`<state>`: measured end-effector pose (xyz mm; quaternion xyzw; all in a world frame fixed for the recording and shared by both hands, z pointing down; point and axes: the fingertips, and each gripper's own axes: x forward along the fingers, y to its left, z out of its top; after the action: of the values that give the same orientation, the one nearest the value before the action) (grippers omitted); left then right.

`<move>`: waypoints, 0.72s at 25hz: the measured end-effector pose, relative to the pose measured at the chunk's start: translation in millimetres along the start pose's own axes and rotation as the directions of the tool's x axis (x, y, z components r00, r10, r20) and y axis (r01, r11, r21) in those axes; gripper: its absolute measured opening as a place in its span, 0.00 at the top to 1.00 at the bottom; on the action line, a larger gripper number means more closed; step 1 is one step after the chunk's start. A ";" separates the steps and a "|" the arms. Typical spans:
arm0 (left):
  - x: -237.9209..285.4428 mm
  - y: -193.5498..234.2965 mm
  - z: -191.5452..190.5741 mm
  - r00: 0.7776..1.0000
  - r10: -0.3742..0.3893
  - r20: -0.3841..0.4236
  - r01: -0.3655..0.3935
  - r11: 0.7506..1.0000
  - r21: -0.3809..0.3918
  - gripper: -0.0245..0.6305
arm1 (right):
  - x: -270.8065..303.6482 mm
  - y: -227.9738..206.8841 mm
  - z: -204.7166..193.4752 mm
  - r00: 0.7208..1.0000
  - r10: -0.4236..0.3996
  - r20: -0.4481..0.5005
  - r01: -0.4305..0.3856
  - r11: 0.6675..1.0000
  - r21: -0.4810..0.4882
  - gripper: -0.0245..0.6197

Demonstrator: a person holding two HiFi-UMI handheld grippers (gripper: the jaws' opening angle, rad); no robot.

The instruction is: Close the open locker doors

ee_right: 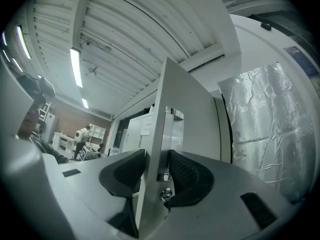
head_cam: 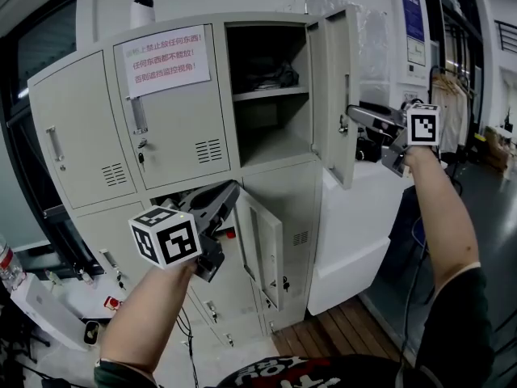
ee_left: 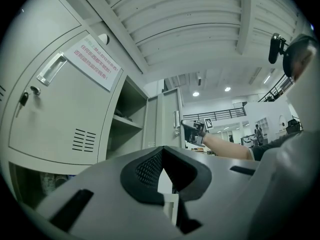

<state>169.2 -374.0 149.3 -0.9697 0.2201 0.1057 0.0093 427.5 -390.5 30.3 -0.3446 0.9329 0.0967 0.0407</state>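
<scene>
**While two locker doors are standing open, both grippers are sitting at them**

Although the locker bank [head_cam: 174, 176] is filling most of the head view, only part of it is needing work. The two upper doors at the left and centre of the frame are sitting flush, the centre one carrying a paper notice [head_cam: 161, 61]. Those need nothing.

Two doors are left. The upper door [head_cam: 333, 95], right of centre, is swinging well out from its compartment, showing a shelf with dark items behind it. The lower door [head_cam: 262, 249], just below centre, is hanging ajar, its free edge pointing toward the bottom of the frame.

The right gripper [head_cam: 354, 115] is reaching in from the right edge to the upper door's free edge. Its own view is showing that edge, with the lock fitting, standing between the jaws. The jaws are apart, straddling the panel rather than visibly squeezing it.

The left gripper [head_cam: 230, 194] is hovering in the lower centre, just beside the lower door's top corner. Its jaws are together at the tips with nothing clamped.

Judging from this, the task is only beginning: no swing toward the frame is showing on either door. Both are waiting to be pushed home until flush with their neighbours.
</scene>
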 end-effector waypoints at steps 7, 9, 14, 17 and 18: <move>-19.7 10.7 1.3 1.000 0.027 0.005 -0.027 1.000 -0.002 0.95 | 30.6 16.8 -3.6 0.998 0.056 -0.014 -0.056 0.998 -0.011 0.69; -25.0 14.1 1.3 0.999 0.035 0.007 -0.035 0.999 -0.002 0.95 | 40.7 23.5 -3.3 0.997 0.071 -0.017 -0.071 0.997 -0.022 0.70; -37.3 22.8 2.0 0.999 0.051 0.010 -0.051 0.999 -0.008 0.95 | 65.5 33.0 -7.0 0.995 0.101 -0.020 -0.101 0.994 -0.028 0.70; -44.3 28.2 2.0 0.998 0.060 0.009 -0.060 0.998 -0.009 0.95 | 79.3 39.0 -6.8 0.994 0.113 -0.013 -0.113 0.993 -0.038 0.70; -46.7 30.3 1.9 0.998 0.063 0.009 -0.063 0.998 -0.009 0.95 | 83.8 40.1 -7.1 0.993 0.117 -0.011 -0.117 0.992 -0.039 0.70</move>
<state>114.7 -381.4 158.1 -0.9618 0.2500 0.1115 0.0025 337.6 -415.4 31.5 -0.2905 0.9495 0.1157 0.0243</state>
